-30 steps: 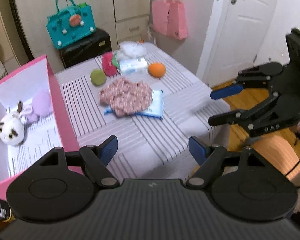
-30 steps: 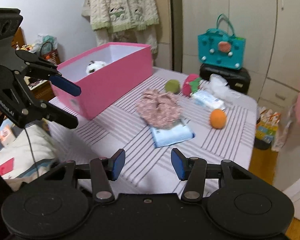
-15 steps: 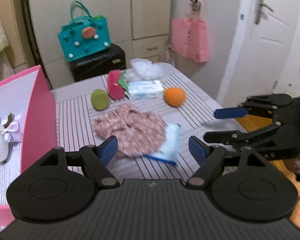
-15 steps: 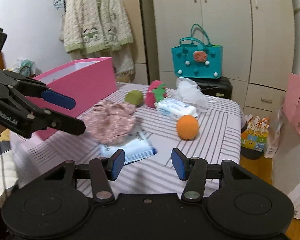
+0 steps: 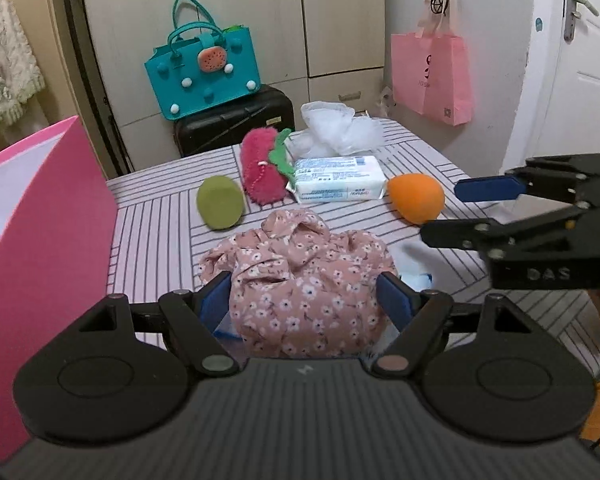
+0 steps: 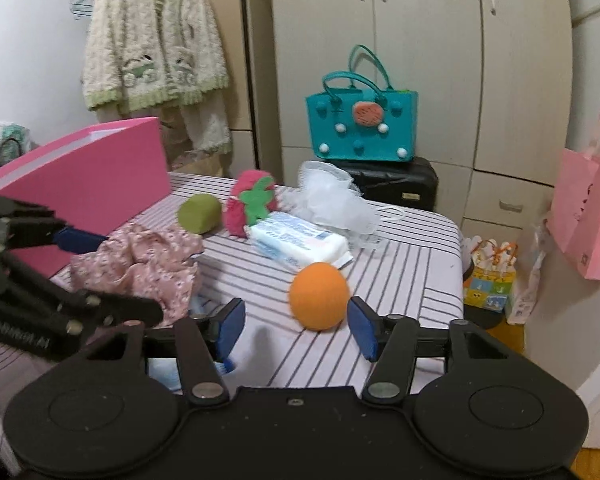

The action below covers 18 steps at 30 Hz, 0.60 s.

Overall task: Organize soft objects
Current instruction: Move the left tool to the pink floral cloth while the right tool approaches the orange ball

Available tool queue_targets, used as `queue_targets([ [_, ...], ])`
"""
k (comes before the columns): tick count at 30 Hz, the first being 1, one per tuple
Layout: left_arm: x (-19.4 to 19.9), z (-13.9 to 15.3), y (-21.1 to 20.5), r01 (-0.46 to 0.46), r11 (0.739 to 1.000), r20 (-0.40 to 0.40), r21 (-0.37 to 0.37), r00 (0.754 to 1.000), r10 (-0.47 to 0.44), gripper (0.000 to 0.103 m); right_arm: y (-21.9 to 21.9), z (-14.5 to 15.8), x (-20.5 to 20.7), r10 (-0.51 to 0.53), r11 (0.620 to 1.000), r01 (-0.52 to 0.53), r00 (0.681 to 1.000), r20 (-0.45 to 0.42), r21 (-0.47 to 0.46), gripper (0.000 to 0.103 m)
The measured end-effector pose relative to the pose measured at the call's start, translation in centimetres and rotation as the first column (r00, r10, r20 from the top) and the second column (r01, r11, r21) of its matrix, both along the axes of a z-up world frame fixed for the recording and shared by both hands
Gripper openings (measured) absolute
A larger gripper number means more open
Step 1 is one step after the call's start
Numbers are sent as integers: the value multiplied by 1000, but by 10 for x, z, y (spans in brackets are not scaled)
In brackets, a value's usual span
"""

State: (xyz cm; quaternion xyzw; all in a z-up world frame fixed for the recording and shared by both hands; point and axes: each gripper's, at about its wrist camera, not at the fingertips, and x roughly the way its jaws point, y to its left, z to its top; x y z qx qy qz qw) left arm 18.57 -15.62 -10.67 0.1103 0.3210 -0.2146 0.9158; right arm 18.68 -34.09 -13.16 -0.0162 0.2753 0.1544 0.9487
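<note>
Through the left wrist camera I see my left gripper (image 5: 306, 300) spread wide, its blue pads on either side of the pink floral cloth (image 5: 300, 276) bunched on the striped table (image 5: 156, 216). I cannot tell whether the pads touch the fabric. A light blue packet (image 5: 414, 268) peeks out from under the cloth's right edge. Beyond the cloth lie a green soft ball (image 5: 220, 208), a red fuzzy plush (image 5: 260, 172) with green leaves, a white wipes pack (image 5: 338, 179), a white mesh puff (image 5: 336, 134) and an orange ball (image 5: 416, 203). The pink box (image 5: 56, 220) stands open at the left edge of the table. My right gripper (image 5: 444, 210) reaches in from the right, parted, near the orange ball. A teal bag (image 5: 204, 76) sits on a black case (image 5: 236, 124) behind the table.

Through the right wrist camera, my right gripper (image 6: 296, 328) is wide, holding nothing, with the orange ball (image 6: 319, 295) between and just ahead of its pads. The floral cloth (image 6: 140, 268) lies to the left, with the left gripper (image 6: 116, 272) around it. The green ball (image 6: 199, 213), red plush (image 6: 248, 204), wipes pack (image 6: 298, 240) and mesh puff (image 6: 332, 204) lie farther back, the pink box (image 6: 88, 184) at far left.
</note>
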Motion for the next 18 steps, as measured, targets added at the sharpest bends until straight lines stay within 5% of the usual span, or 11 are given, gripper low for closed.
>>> queue_targets([
  [2,3,-2,-3,-3,1000,6,-4,1000,3,74,-2,-2,8,-12,1000,13,1000,-19,7,66],
  [11,14,-8,4,-43,997,-3,-57,999,43,32,-6,-13,25,-27,996,33,997,-75,78,65],
  [15,15,-9,6,-48,996,7,-82,999,48,21,-4,-12,21,-41,998,43,999,-31,55,42],
  [18,16,-10,9,-54,993,6,-109,998,55,17,0,-11,18,-36,999,36,999,-5,18,40],
])
